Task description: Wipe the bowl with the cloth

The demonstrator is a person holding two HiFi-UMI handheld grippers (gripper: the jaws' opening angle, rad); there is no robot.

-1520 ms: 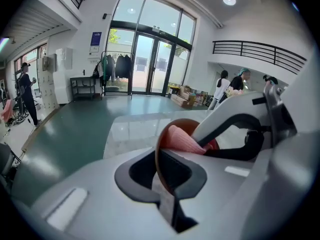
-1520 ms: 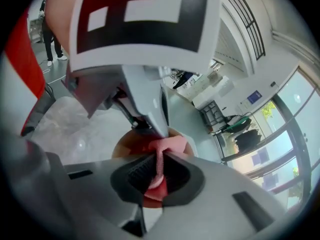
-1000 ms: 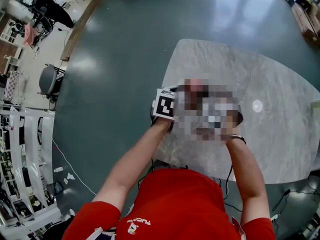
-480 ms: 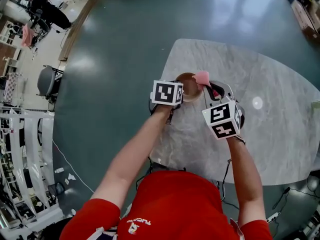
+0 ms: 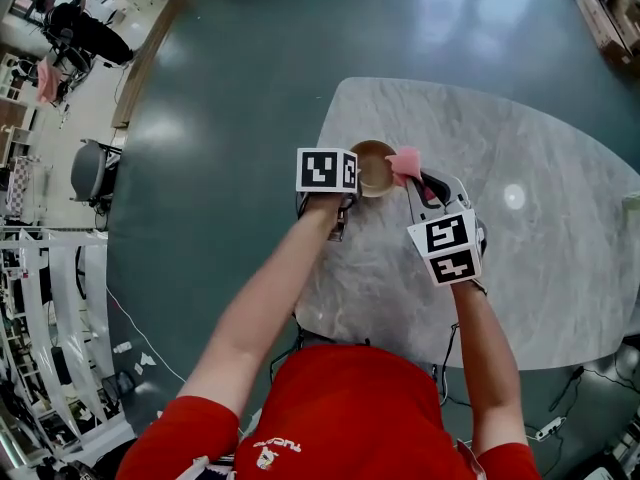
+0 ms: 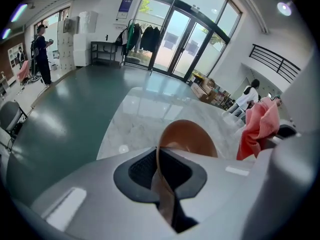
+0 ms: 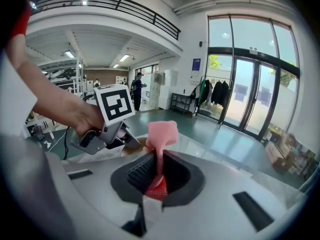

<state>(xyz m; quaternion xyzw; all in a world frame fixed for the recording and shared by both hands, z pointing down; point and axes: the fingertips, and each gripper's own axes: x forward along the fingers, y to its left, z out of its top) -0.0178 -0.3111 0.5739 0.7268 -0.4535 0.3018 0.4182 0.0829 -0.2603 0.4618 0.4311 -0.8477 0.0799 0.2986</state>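
Observation:
A brown bowl [image 5: 375, 168] is held up over the marble table [image 5: 560, 268], tilted on its side. My left gripper [image 5: 352, 173] is shut on its rim [image 6: 159, 154]; the bowl's wall [image 6: 192, 139] rises past the jaws in the left gripper view. A pink cloth [image 5: 406, 161] sits at the bowl's right edge, with my right gripper [image 5: 420, 180] shut on it. In the right gripper view the cloth [image 7: 161, 136] stands up from between the jaws, close to the left gripper's marker cube [image 7: 116, 102]. The left gripper view shows the cloth [image 6: 259, 126] at the right.
The round marble table stands on a dark green floor [image 5: 230, 88]. A small round mark [image 5: 514, 197] lies on the table to the right. Chairs and racks [image 5: 95, 168] stand far left; a person [image 6: 41, 54] stands in the distance.
Both grippers and the bowl have moved slightly up and away on the table. The cloth has stayed at the bowl's right edge.

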